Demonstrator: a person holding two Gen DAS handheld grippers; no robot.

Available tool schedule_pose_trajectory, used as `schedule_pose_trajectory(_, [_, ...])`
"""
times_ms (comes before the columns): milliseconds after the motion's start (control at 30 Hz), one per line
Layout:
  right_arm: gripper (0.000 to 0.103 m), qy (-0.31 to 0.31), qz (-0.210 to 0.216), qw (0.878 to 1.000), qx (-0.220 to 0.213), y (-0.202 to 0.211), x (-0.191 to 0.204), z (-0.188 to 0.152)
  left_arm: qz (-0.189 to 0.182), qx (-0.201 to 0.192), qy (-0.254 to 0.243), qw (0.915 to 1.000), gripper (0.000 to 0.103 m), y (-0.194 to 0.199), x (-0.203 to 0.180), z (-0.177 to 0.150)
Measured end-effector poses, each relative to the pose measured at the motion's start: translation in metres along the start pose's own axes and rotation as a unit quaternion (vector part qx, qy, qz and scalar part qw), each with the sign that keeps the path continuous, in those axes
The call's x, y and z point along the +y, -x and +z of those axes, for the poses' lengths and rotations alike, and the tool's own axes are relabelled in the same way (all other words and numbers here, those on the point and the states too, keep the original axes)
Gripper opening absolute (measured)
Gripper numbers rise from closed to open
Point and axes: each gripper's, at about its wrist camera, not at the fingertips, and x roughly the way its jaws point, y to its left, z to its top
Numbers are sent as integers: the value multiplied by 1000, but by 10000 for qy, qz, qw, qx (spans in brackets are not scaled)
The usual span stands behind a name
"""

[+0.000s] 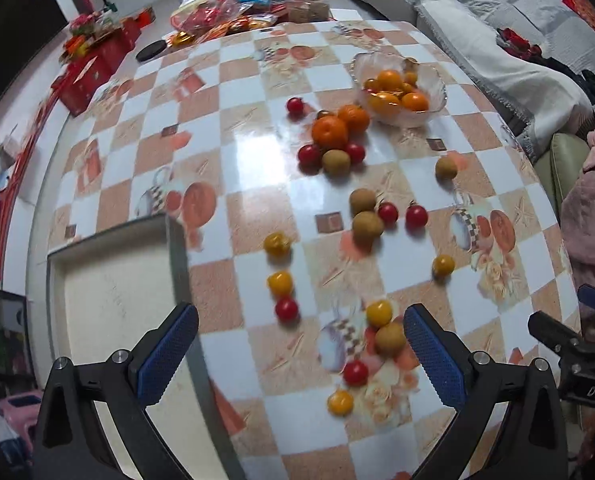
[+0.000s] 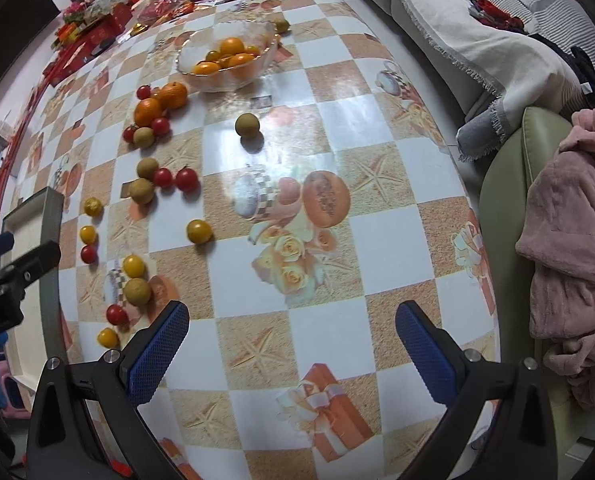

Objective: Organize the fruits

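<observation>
Many small fruits lie scattered on the checkered table (image 1: 257, 152): red cherry tomatoes (image 1: 286, 309), yellow tomatoes (image 1: 279, 282), brown longans (image 1: 367, 225) and two oranges (image 1: 329, 132). A glass bowl (image 1: 437, 98) at the far side holds several orange and yellow fruits; it also shows in the right wrist view (image 2: 271, 54). My left gripper (image 1: 300, 354) is open and empty above the near edge, with a longan (image 1: 390, 337) just inside its right finger. My right gripper (image 2: 292, 354) is open and empty over bare table, right of the fruits (image 2: 137, 291).
A shallow grey-rimmed tray (image 1: 175, 256) stands at the near left of the table, also in the right wrist view (image 2: 51, 216). Jars, packets and red boxes (image 1: 233, 4) crowd the far end. A sofa with grey blanket (image 2: 477, 32) and pink cloth (image 2: 577, 220) runs along the right.
</observation>
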Motion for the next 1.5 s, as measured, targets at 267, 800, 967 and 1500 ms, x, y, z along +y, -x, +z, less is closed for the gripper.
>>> schedule_pose_trajectory(267, [103, -3, 101, 9998, 141, 10, 18, 3, 99, 227, 19, 9997, 103, 8, 25, -18])
schedule_pose_trajectory(800, [103, 20, 170, 9992, 371, 7, 37, 12, 162, 300, -44, 9994, 103, 7, 32, -8])
schedule_pose_trajectory(967, [103, -21, 202, 9990, 389, 7, 38, 16, 160, 304, -70, 9994, 103, 6, 30, -2])
schedule_pose_trajectory(1500, [103, -26, 247, 9987, 444, 0, 39, 20, 162, 373, -61, 9992, 103, -5, 27, 1])
